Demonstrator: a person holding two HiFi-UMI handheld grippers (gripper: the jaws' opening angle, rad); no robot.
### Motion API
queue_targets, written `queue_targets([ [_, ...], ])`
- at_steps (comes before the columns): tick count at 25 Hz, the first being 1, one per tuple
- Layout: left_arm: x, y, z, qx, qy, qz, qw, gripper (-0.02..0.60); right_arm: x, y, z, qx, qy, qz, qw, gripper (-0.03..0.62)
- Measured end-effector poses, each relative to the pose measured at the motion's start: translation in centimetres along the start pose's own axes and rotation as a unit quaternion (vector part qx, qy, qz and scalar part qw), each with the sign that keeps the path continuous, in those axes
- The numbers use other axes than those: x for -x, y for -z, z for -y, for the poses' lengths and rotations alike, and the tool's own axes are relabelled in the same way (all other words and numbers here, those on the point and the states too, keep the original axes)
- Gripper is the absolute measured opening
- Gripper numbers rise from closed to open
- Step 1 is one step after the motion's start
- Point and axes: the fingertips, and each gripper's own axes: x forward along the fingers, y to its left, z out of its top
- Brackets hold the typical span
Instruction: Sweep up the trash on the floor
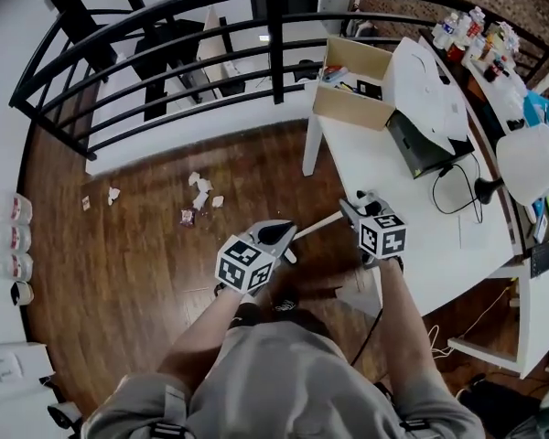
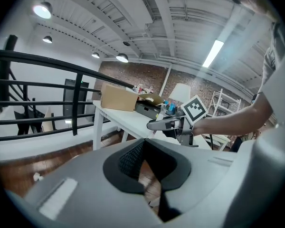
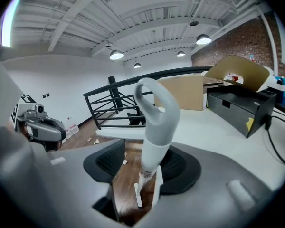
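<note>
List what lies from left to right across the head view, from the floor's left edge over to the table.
bottles → trash → left hand-held gripper → right hand-held gripper → black box

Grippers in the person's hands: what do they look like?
The left gripper and right gripper are grey plastic with black ribbed pads. Each carries a white cube printed with black square markers. The person wears a grey short-sleeved shirt.

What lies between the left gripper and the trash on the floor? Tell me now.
Only bare wooden floor lies between the left gripper and the trash; the head view shows it.
</note>
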Motion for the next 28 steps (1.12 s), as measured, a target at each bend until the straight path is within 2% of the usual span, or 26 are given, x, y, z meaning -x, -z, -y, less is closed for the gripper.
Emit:
queue_targets([
  [3, 1.6, 0.8, -0.9, 0.005, -0.016, -0.004, 0.9998, 0.005, -1.2, -0.1, -1.9, 0.013, -0.017, -0.011, 1.0, 0.187],
  [4, 2.2, 1.1, -1.3, 0.007, -0.022, -0.005, 0.9997, 0.005, -1.6, 0.0, -2.7, 0.018, -0.023, -0.015, 0.999, 0.168],
  [6, 3.5, 1.7, -2.0, 0.013, -0.034, -0.006, 0.9993, 0.005, -2.1, 0.0, -4.6, 0.023, -0.038, -0.019, 0.999, 0.063],
  [10, 6.3, 3.2, -3.3, 0.027, -0.05, -0.008, 0.9984, 0.005, -3.2, -0.9, -8.8, 0.023, -0.071, -0.014, 0.997, 0.063],
  [15, 10.1, 4.5, -5.8, 0.031, -0.056, -0.003, 0.998, 0.005, -4.8, -2.2, -14.3, 0.046, -0.072, -0.008, 0.996, 0.058],
  [22, 15.6, 5.6, -9.8, 0.003, -0.001, -0.011, 0.9999, 0.026, -5.8, -5.6, -22.1, 0.057, -0.031, 0.011, 0.998, 0.057],
  [28, 17.5, 6.5, -12.8, -0.021, 0.072, -0.023, 0.997, 0.066, -4.8, -10.3, -27.9, 0.031, 0.022, 0.057, 0.998, 0.057],
])
